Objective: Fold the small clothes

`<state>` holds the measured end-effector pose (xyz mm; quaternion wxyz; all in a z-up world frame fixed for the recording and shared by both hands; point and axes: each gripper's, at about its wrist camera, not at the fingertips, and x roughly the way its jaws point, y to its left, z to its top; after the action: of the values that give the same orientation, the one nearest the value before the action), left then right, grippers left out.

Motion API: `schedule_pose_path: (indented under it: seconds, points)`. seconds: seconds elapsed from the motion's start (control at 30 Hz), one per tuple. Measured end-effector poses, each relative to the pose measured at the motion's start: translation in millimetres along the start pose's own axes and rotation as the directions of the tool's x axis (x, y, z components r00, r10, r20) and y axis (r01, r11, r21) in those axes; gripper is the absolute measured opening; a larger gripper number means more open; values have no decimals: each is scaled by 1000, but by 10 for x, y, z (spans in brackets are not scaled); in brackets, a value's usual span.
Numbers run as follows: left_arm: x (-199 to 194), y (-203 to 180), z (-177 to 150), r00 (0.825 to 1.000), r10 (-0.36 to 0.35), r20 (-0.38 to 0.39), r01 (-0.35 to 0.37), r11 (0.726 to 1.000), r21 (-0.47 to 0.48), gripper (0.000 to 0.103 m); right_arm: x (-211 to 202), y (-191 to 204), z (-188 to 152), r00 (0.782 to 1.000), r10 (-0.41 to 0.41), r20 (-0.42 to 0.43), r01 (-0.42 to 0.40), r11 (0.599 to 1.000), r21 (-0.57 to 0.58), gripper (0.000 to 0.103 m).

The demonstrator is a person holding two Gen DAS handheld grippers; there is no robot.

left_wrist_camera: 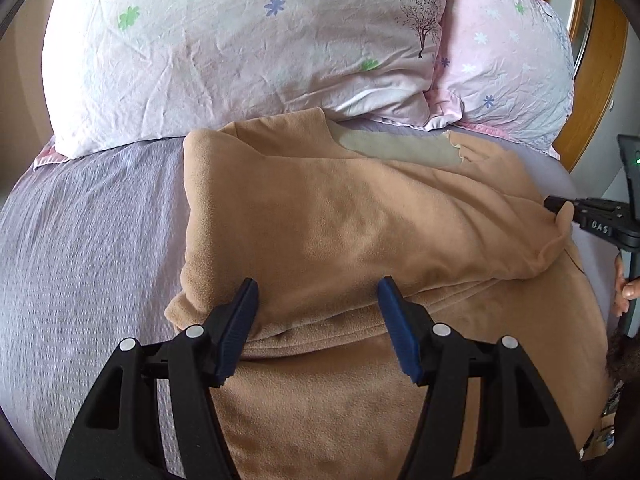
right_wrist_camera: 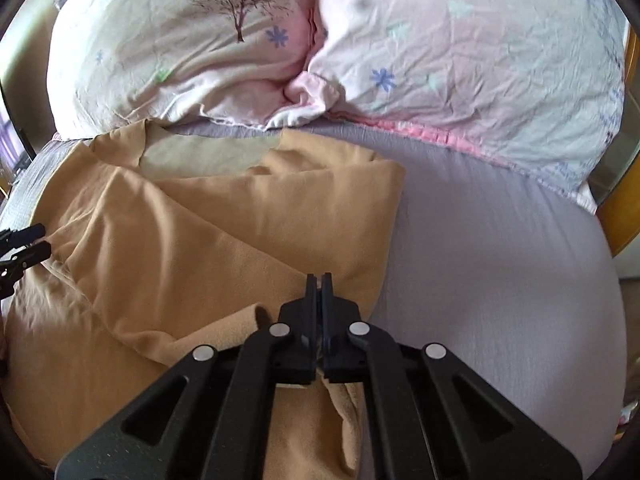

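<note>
A tan fleece garment [left_wrist_camera: 340, 220] lies partly folded on the lilac bed sheet [left_wrist_camera: 92, 232], its grey-green inner neck patch [left_wrist_camera: 400, 146] near the pillows. My left gripper [left_wrist_camera: 316, 292] is open, its blue pads either side of a folded edge, holding nothing. My right gripper [right_wrist_camera: 319, 280] is shut on the garment's right edge [right_wrist_camera: 344, 272]; in the left wrist view its fingertips [left_wrist_camera: 560, 204] pinch a fold at the far right. The garment [right_wrist_camera: 200, 240] fills the left half of the right wrist view, where the left gripper's fingertips [right_wrist_camera: 32, 240] show at the left edge.
Two floral pillows [left_wrist_camera: 240, 48] [left_wrist_camera: 504, 64] lie just behind the garment. A wooden bed frame [left_wrist_camera: 600, 60] stands at the right. Bare lilac sheet [right_wrist_camera: 500, 280] lies to the garment's right.
</note>
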<state>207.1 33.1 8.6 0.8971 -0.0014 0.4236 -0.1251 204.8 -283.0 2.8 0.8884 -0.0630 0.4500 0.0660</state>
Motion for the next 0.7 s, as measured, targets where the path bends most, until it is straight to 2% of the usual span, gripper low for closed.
schedule_pose_path:
  seconds: [0.07,0.17,0.2,0.23,0.27,0.3,0.33,0.4,0.47,0.5,0.53,0.63,0.67,0.7]
  points:
    - [1,-9,-5,1000,4,2,-4,1000,3,64,-123,-8,70,997,-38,64,38,999,4,1]
    - [21,-22,1,1000,8,6,-8,1000,-2,67,-275,-89,281,977,-66,204,58,997,46,1]
    - [26,-35,0,1000,12,8,-12,1000,2,69,-231,-90,330,978,-62,200,54,998,44,2]
    - [28,-61,-9,1000,20,11,-20,1000,12,70,-128,-98,380,986,-55,160,49,998,38,2]
    - [29,-73,-16,1000,25,13,-25,999,21,71,-18,-118,395,992,-62,106,56,997,52,7]
    - [22,-86,-25,999,29,15,-30,999,28,71,13,-151,373,994,-55,89,48,996,79,12]
    - [10,-85,-29,999,27,19,-27,999,27,71,-4,-188,343,995,-41,96,31,994,103,15]
    - [-18,-47,-27,1000,5,31,-5,1000,5,71,-126,-254,207,991,8,134,-29,988,152,29]
    - [-35,-15,-22,999,-12,39,13,1000,-19,71,-199,-232,63,988,58,141,-79,985,153,30]
    - [-54,-9,-25,999,-17,46,18,1000,-26,71,-206,-210,9,990,61,127,-79,986,147,31]
    - [-93,-9,-32,998,-19,58,21,999,-33,71,-195,-184,-56,994,51,101,-66,987,150,31]
    - [-343,22,-75,993,-33,109,40,997,-63,71,-183,-159,-192,993,84,84,-98,978,182,31]
    - [-488,41,-119,990,-41,134,51,996,-72,71,-155,-148,-220,994,84,72,-96,979,182,26]
    - [-609,60,-164,987,-48,152,60,995,-79,77,-109,-121,-238,995,84,53,-92,981,171,2]
